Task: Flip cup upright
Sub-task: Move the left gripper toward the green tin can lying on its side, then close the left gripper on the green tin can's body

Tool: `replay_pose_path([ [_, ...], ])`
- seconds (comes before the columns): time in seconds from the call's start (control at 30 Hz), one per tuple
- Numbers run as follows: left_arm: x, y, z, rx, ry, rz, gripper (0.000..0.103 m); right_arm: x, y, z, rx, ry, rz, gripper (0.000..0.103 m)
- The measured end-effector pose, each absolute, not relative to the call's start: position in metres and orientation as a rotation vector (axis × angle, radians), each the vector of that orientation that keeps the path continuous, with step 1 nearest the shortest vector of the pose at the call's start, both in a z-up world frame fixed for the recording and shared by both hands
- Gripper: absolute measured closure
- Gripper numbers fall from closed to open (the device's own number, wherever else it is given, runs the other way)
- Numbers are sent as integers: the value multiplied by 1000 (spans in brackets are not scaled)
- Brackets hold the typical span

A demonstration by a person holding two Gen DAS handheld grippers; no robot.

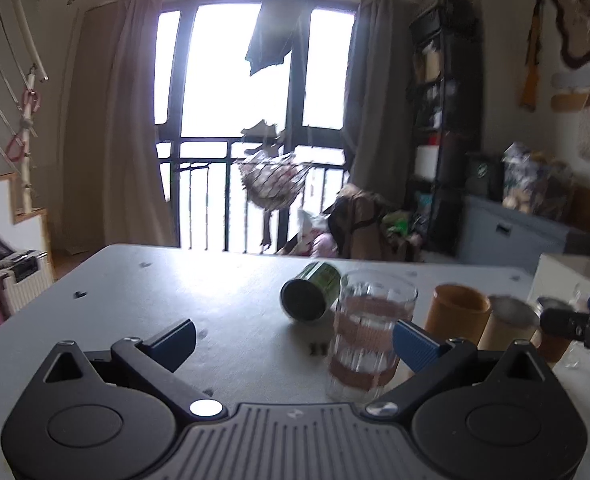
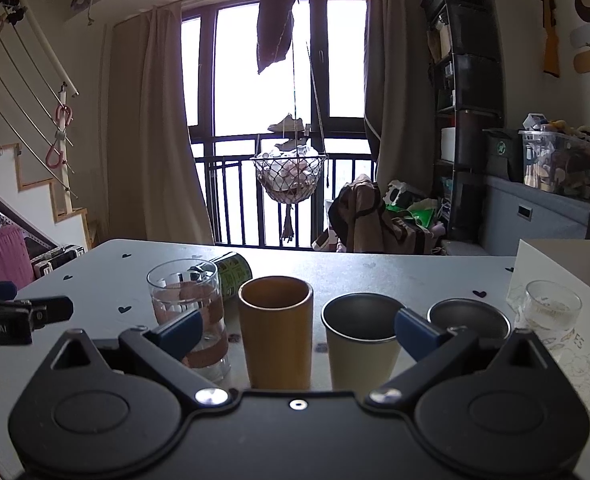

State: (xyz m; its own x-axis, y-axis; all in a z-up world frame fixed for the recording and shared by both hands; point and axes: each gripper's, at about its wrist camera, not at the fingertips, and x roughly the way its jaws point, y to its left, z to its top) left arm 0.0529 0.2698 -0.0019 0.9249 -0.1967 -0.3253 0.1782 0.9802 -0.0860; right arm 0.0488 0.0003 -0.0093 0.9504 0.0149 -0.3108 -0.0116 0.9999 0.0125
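Note:
A green cup [image 1: 311, 297] lies on its side on the grey table [image 1: 155, 300], its dark base toward me; it also shows in the right wrist view [image 2: 233, 272] behind the glass. A clear glass with brown bands [image 1: 369, 336] stands upright in front of it, also in the right wrist view [image 2: 191, 312]. My left gripper [image 1: 295, 340] is open and empty, short of the glass. My right gripper [image 2: 297, 332] is open and empty, in front of an upright orange cup [image 2: 275, 332] and a cream cup [image 2: 361, 340].
A dark metal cup [image 2: 469, 320] and a small clear glass [image 2: 551, 316] stand at the right, beside a white box [image 2: 563, 264]. The orange cup [image 1: 455, 312] and cream cup [image 1: 509, 324] stand in a row. The right gripper's tip [image 1: 575, 326] shows at the far right.

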Motion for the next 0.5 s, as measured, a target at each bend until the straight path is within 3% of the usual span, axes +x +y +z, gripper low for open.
replay_pose_path([
  [0.5,212,304,9,-133,530,-291,0,55,-15,-21,69,298,59,0],
])
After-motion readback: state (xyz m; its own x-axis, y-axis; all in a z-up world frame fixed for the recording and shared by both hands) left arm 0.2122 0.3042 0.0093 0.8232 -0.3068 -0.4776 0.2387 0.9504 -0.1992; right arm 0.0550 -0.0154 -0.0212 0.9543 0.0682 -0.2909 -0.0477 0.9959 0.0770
